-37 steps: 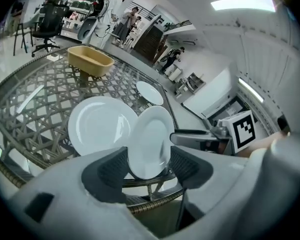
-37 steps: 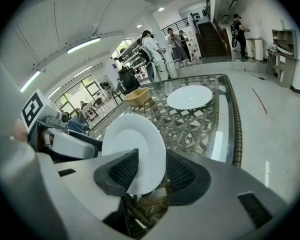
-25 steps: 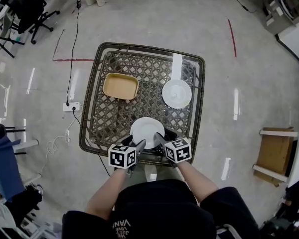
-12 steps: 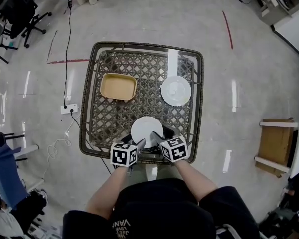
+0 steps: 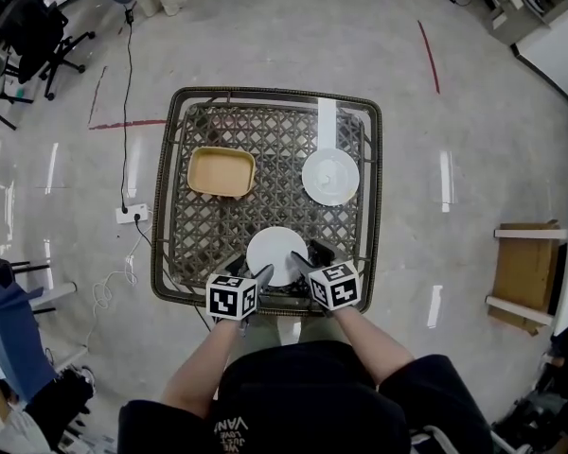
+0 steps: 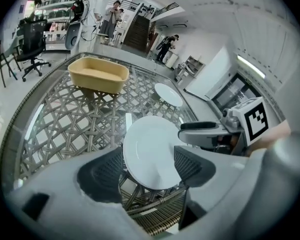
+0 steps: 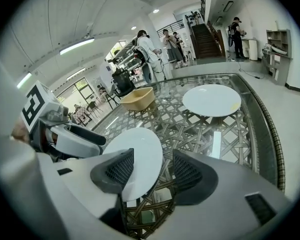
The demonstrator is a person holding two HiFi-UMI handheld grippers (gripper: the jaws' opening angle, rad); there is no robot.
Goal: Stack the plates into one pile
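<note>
At the near edge of the glass tabletop (image 5: 275,140), the left hand-held gripper (image 6: 147,166) and the right hand-held gripper (image 7: 149,171) flank the near white plate (image 5: 277,254). Both are released, their jaws just opened wider, with the plate's rim showing in each gap, ungripped. The plate lies flat. Farther back sit a tan rectangular dish (image 5: 221,171) on the left and a second white plate (image 5: 330,176) on the right, well apart.

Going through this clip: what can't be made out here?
Left tool and right tool: jaws have just been opening, near plate between them.
- Near plate's rim: partly behind the pads in both gripper views, behind marker cubes in head view.
- Tan dish contents: too small in head view; gripper views show mostly its wall.
</note>
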